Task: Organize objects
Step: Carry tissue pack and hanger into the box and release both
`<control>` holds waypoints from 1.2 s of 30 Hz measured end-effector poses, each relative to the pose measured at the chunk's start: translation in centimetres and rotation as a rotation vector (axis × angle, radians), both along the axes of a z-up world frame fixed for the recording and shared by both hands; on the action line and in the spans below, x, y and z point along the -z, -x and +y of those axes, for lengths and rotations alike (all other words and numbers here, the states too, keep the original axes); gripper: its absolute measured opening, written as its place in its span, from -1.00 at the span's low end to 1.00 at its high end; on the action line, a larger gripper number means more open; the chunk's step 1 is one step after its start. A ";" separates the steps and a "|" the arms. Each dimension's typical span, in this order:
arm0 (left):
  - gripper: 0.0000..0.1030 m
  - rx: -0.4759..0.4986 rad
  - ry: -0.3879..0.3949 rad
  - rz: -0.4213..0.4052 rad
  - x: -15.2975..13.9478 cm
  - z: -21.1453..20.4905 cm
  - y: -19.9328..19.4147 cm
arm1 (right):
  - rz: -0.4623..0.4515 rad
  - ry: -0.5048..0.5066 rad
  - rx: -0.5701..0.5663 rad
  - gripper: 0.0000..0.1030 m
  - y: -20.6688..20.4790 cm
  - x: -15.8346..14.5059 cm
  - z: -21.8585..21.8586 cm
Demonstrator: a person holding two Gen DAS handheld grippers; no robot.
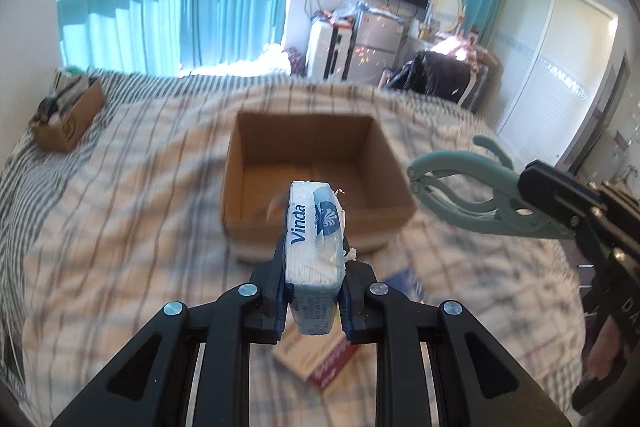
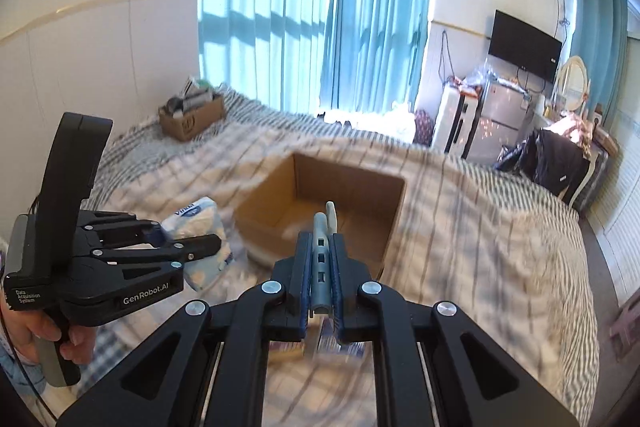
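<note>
Left gripper (image 1: 314,277): my grip clamps the tissue pack (image 1: 314,227); nearer
Right gripper (image 2: 320,275): clamps the pliers (image 1: 472,193)
Box (image 1: 316,183): just ahead, far side

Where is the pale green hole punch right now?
The pale green metal hole punch is clamped by its handles in the right gripper, held in the air just right of the open brown cardboard box on the striped bed.

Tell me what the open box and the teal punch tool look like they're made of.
Open box: plain brown cardboard, matte, with a raw cut rim. Teal hole punch: apparently molded plastic handles, smooth and slightly glossy, with a metal rivet at the pivot.
</note>
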State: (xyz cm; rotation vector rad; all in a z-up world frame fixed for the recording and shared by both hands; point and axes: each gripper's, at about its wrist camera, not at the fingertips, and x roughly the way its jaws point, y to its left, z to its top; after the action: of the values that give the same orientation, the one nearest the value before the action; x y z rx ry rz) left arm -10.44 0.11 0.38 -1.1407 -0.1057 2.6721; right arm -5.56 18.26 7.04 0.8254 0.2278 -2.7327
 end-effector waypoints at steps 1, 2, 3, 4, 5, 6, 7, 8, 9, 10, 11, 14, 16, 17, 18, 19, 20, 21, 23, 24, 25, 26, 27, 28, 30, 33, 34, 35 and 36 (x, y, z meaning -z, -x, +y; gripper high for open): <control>-0.60 0.004 -0.004 0.005 -0.3 0.1 0.7 | 0.007 0.000 0.000 -0.84 0.8 -0.4 0.0; -0.60 0.010 -0.005 0.012 -0.6 0.3 1.6 | 0.010 0.003 0.000 -0.84 1.8 -0.7 0.0; -0.60 0.014 0.005 0.020 -0.9 0.5 2.7 | 0.010 0.006 0.000 -0.84 2.8 -0.9 0.0; -0.60 0.015 0.015 0.023 -1.0 0.6 3.6 | 0.010 0.008 0.001 -0.84 3.8 -1.0 0.1; -0.60 0.016 0.026 0.024 -1.1 0.8 4.7 | 0.011 0.005 0.004 -0.84 5.0 -1.1 0.0; -0.60 0.019 0.027 0.020 -1.0 0.9 6.0 | 0.012 0.003 0.006 -0.84 5.9 -1.2 0.1; -0.60 0.022 0.018 0.013 -0.9 0.9 6.9 | 0.010 -0.001 0.007 -0.84 7.3 -1.1 -0.1; -0.60 0.025 0.009 0.005 -0.6 0.9 8.0 | 0.009 -0.001 0.008 -0.84 8.1 -0.9 0.0; -0.60 0.024 0.002 -0.001 -0.2 0.9 9.3 | 0.008 -0.001 0.009 -0.84 9.3 -0.6 0.0; -0.60 0.022 0.005 -0.008 0.4 0.9 10.5 | 0.005 -0.005 0.014 -0.84 10.8 -0.1 0.0; -0.60 0.022 0.013 -0.012 0.8 1.0 11.3 | 0.003 -0.008 0.019 -0.84 11.8 0.4 0.0; -0.60 0.037 0.051 -0.020 3.0 1.8 13.6 | -0.017 -0.029 0.047 -0.84 15.3 2.9 0.2; -0.60 0.041 0.066 -0.022 4.5 2.1 14.8 | -0.043 -0.031 0.060 -0.84 17.1 4.9 0.5; -0.60 0.044 0.067 -0.030 5.3 2.2 15.2 | -0.060 -0.029 0.066 -0.84 17.8 6.1 0.7; -0.60 0.045 0.071 -0.039 6.2 2.3 15.8 | -0.077 -0.029 0.070 -0.84 18.3 7.2 0.9; -0.60 0.042 0.081 -0.049 7.1 2.3 16.2 | -0.094 -0.030 0.075 -0.84 18.7 8.4 1.2; -0.60 0.038 0.091 -0.055 7.8 2.4 16.5 | -0.115 -0.032 0.076 -0.84 19.1 9.6 1.4; -0.60 0.035 0.098 -0.058 8.3 2.3 16.7 | -0.129 -0.033 0.074 -0.84 19.4 10.4 1.4; -0.57 0.030 0.099 -0.069 9.3 2.1 17.1 | -0.154 -0.028 0.074 -0.84 19.9 11.6 1.5; -0.56 0.026 0.093 -0.078 9.5 2.0 17.1 | -0.164 -0.024 0.072 -0.84 20.0 11.8 1.7; -0.53 0.023 0.086 -0.087 9.7 1.9 17.1 | -0.166 -0.018 0.074 -0.84 19.8 11.7 1.7; -0.45 0.019 0.075 -0.095 9.7 1.8 17.2 | -0.153 -0.014 0.080 -0.84 19.5 11.3 1.9; -0.26 0.012 0.064 -0.098 9.7 1.6 17.1 | -0.141 -0.011 0.083 -0.84 19.1 10.7 2.0; -0.10 0.000 0.057 -0.095 9.4 1.3 16.9 | -0.129 -0.008 0.087 -0.78 18.7 10.0 2.3; 0.31 -0.021 0.054 -0.071 8.3 1.1 16.2 | -0.112 0.007 0.098 -0.47 18.2 8.4 2.7; 0.56 -0.022 0.067 -0.033 6.1 0.8 14.9 | -0.072 0.052 0.117 -0.14 16.5 5.8 3.8; 0.66 -0.028 0.077 -0.024 5.4 0.8 14.5 | -0.064 0.062 0.118 -0.12 15.8 4.9 4.1; 0.85 -0.041 0.088 -0.011 4.7 0.7 13.9 | -0.063 0.064 0.119 -0.02 15.1 4.1 4.4; 0.96 -0.062 0.096 0.013 3.7 0.4 13.0 | -0.062 0.062 0.118 0.05 14.5 3.5 4.5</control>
State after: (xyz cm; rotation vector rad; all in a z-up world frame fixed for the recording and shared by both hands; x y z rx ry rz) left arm -23.45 0.51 -3.31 -1.1667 -0.0109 2.7657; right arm -20.04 22.80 3.54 0.9321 0.0835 -2.8019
